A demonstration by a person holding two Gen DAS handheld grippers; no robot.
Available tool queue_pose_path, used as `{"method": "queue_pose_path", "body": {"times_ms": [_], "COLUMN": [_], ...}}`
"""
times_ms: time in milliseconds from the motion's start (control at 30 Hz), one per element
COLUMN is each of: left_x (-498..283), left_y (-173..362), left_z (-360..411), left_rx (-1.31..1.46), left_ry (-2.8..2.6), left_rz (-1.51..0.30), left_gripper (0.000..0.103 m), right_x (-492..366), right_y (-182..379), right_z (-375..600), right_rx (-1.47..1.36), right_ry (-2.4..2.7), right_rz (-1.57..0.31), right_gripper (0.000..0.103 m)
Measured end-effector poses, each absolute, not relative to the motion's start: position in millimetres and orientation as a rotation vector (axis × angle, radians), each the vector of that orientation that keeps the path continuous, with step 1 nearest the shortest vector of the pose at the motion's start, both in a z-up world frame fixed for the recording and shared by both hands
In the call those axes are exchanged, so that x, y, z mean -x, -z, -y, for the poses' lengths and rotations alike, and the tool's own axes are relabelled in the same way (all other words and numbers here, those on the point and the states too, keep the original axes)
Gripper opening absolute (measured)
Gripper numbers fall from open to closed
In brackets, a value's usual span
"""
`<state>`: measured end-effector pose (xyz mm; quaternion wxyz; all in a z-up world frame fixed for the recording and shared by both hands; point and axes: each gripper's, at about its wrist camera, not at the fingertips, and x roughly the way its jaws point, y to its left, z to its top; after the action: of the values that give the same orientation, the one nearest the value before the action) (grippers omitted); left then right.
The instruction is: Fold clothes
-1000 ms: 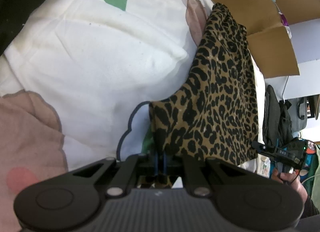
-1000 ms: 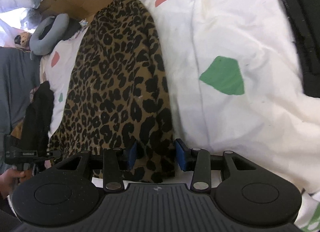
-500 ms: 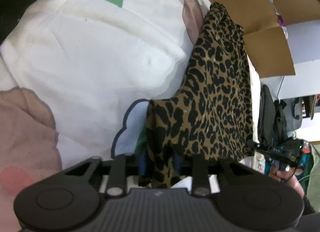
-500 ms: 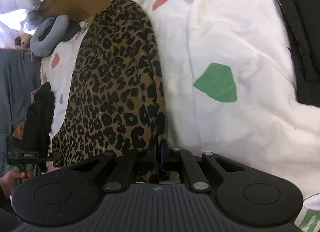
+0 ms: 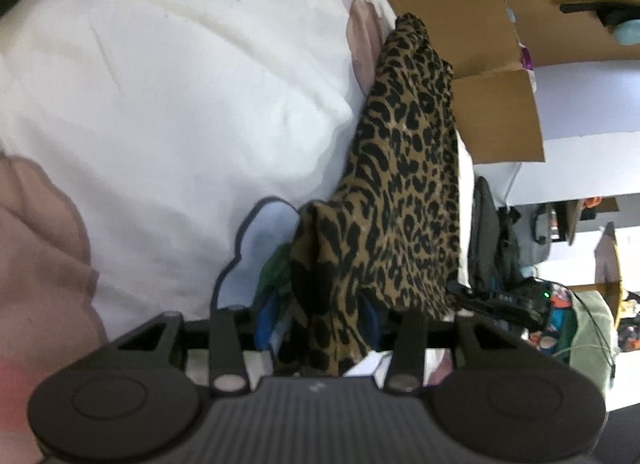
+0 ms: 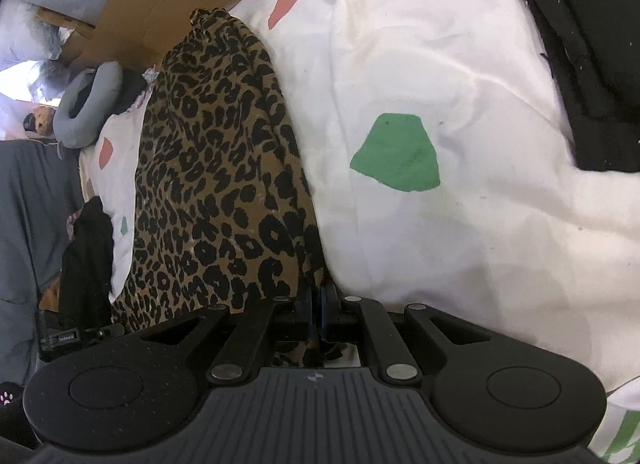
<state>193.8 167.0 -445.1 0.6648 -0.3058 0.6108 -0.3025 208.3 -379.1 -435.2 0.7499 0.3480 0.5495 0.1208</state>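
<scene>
1. The left gripper (image 5: pixel 318 322) has just been opening; its blue pads (image 5: pixel 265 320) stand apart, with a corner of the leopard-print garment (image 5: pixel 404 191) hanging loose between them.
2. The right gripper (image 6: pixel 318 310) is clamped on the garment's near edge; the cloth stretches ahead and to its left over the white patterned bedsheet (image 6: pixel 440 83).

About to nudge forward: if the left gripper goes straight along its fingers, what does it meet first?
The leopard-print garment, whose corner already hangs between the open left gripper; beyond it lies the white patterned bedding. Depth is unclear.
</scene>
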Motion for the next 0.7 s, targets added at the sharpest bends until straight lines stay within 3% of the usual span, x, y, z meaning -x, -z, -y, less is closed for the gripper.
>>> {"method": "queue_pose_path", "body": {"times_ms": [100, 267, 433, 700], "left_x": [-193.0, -196.9, -194.8, -178.0], "left_y": [449.4, 453.0, 444.7, 415.7], "left_z": [-162.7, -161.2, -154.3, -160.0], "left_rx": [0.696, 0.686, 0.665, 0.675], "left_ry": [0.695, 0.685, 0.688, 0.721], "left_rz": [-1.386, -1.432, -1.433, -1.411], "left_gripper": [0.038, 0.012, 0.006, 0.006], "right_x": [-209.0, -214.8, -215.7, -211.9], "right_y": [438.3, 444.5, 440.9, 419.6], "right_z": [381.0, 379.9, 375.7, 375.3], "right_rx": [-0.782, -0.810, -0.781, -0.755], "right_ry": [-0.276, -0.297, -0.308, -0.338], "right_rz": [-1.202, -1.219, -1.213, -1.203], "right_gripper": [0.006, 0.007, 0.003, 0.002]}}
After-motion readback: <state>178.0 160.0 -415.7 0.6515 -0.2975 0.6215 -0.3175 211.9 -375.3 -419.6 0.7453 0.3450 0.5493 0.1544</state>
